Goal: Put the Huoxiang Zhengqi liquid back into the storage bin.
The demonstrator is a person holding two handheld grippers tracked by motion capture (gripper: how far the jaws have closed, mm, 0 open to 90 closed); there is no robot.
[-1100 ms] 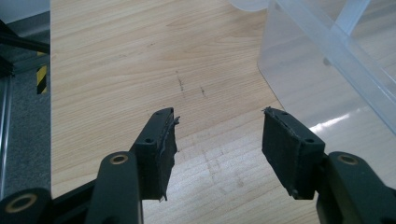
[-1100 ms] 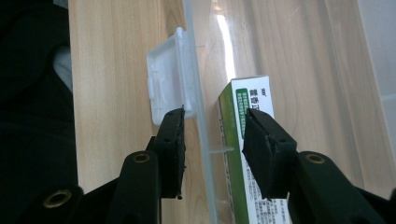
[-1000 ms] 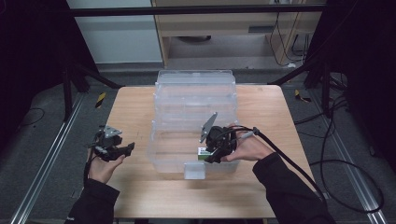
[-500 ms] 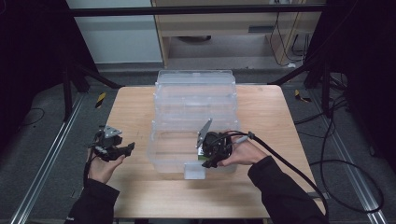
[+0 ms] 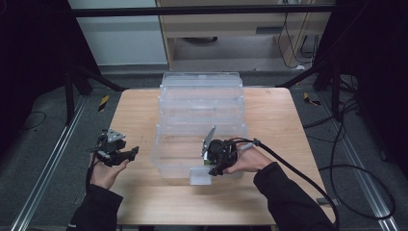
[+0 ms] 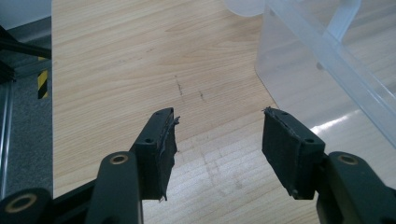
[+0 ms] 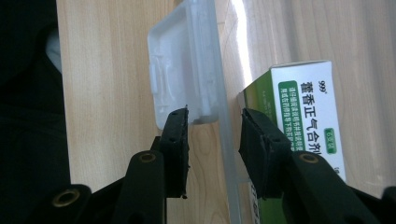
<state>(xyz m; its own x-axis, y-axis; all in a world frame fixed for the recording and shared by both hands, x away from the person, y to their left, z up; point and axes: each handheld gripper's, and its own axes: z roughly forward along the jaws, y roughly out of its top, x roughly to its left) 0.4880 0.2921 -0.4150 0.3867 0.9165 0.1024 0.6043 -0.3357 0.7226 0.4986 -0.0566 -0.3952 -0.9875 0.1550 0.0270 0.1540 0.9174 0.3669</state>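
L gripper [image 5: 126, 155] is held open w/ nothing in it, above the table [image 5: 139, 120], left of the clear box [image 5: 202, 96]. R gripper [image 7: 215, 135] jaws, just closing, are set astride the box's front wall by its latch [image 7: 180, 65], not yet pressed on. A green-white carton [image 7: 303, 121] is seen inside.

The room is dim around the edges, with dark curtains swallowing both sides of the high view, while the wooden tabletop [image 5: 269, 120] sits in soft, even light from overhead. Shadows there are faint and short. The clear plastic bin [image 5: 201, 115] catches pale sheen along its rims. The high view is a bit soft and grainy, and the black sleeves merge into darkness at the bottom.

In the left gripper view, a bright white glare patch lies on the wood inside the bin wall [image 6: 345, 121], and the near jaws look sharp.

In the right gripper view, a streak of glare runs down the bin's edge [image 7: 240, 28]; the printed medicine box [image 7: 303, 116] reads crisply, the left side falls to black.
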